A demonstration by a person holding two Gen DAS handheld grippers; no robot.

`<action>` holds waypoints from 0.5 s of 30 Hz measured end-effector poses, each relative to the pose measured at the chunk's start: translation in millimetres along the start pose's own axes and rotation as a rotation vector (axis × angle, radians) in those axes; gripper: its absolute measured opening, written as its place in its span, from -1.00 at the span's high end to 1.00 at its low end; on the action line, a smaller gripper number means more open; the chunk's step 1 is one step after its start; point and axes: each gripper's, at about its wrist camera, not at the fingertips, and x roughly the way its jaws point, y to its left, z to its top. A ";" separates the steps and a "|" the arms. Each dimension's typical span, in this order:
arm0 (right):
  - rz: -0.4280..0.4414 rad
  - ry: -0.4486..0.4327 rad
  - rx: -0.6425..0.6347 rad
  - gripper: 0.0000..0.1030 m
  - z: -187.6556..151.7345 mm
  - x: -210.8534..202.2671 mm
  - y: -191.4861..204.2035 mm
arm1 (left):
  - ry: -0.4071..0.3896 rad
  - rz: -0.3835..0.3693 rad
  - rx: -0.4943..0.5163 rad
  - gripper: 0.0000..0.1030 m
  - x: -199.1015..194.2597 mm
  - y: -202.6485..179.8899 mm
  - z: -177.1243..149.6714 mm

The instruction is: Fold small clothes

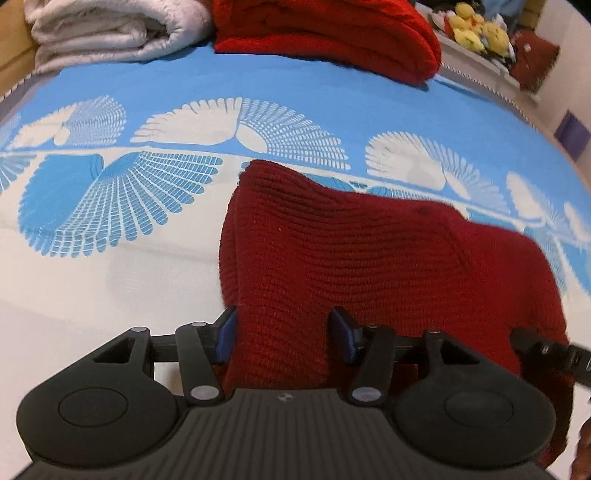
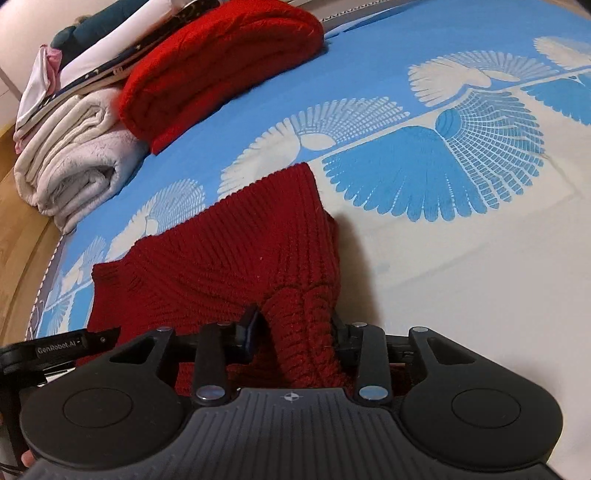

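A dark red knit garment (image 1: 369, 251) lies partly raised on the blue and white bedspread (image 1: 221, 85). One bunched edge of it fills the gap of my left gripper (image 1: 284, 332), whose blue pads press on the knit from both sides. In the right wrist view the same garment (image 2: 221, 266) rises in a thick fold into my right gripper (image 2: 295, 328), which is shut on it. The two grippers hold neighbouring parts of the near edge. A black part of the right gripper (image 1: 535, 347) shows at the left view's right side.
A folded bright red knit (image 1: 332, 33) and a rolled white fluffy blanket (image 1: 110, 29) lie at the far side of the bed. Yellow stuffed toys (image 1: 476, 29) sit beyond them. A stack of folded clothes (image 2: 92, 55) and a wooden floor (image 2: 14, 221) border the bed.
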 end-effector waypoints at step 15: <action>-0.075 -0.062 -0.048 -0.46 -1.7 -21.3 1.0 | -0.064 0.117 0.016 -0.92 -30.1 20.5 -16.1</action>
